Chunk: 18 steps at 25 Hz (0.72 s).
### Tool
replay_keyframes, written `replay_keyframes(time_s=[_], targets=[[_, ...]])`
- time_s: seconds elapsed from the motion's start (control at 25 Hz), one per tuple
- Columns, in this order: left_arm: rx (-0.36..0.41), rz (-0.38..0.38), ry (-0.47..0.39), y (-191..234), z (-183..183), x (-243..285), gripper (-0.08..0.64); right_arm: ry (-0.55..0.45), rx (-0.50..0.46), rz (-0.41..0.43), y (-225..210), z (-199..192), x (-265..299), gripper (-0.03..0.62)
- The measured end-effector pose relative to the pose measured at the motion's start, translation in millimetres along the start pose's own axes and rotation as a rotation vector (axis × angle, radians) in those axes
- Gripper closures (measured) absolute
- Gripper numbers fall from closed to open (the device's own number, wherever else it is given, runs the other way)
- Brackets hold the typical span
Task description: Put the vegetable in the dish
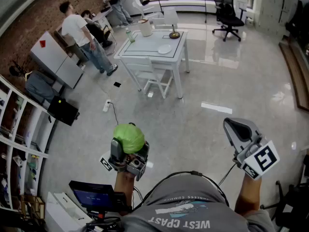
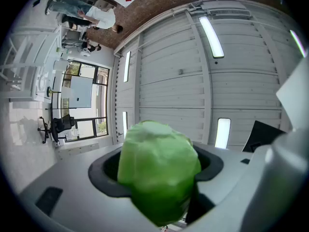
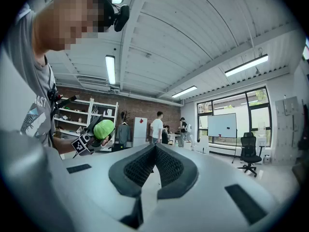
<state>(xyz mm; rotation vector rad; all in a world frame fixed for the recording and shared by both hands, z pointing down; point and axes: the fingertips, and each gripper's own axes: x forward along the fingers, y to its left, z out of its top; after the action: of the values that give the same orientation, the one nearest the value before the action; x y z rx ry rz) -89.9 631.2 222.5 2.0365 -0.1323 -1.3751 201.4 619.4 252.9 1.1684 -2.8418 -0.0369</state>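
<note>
A pale green vegetable [image 1: 129,137] sits clamped between the jaws of the left hand-held gripper [image 1: 129,148], raised before the person's chest and angled upward. The left gripper view sets it against ceiling panels [image 2: 169,57] and strip lights [image 2: 212,35]. Only the head view takes in the white bench [image 1: 149,45] and its plate [image 1: 164,49], well apart across the glossy floor [image 1: 217,81]. The right hand-held gripper [image 3: 154,152] is held level, jaws closed together on nothing.

The vegetable [image 1: 129,136] sits in the left claw [image 1: 128,148], left of the right claw [image 1: 236,128]; far ahead, a table [image 1: 145,46] bears what seems a dish [image 1: 164,49].
</note>
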Motion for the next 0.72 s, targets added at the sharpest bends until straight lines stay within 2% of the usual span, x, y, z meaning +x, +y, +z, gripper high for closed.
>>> replay_keyframes(time_s=[0.4,0.72], targets=[[0.049,0.007,-0.016,10,-12,8,0.225,-0.004,0.015,0.049,-21,-12,-3,0.583],[0.030,0.020,-0.006,30,22,5,0.225,-0.005,0.035,0.028,-19,-10,32,0.583]])
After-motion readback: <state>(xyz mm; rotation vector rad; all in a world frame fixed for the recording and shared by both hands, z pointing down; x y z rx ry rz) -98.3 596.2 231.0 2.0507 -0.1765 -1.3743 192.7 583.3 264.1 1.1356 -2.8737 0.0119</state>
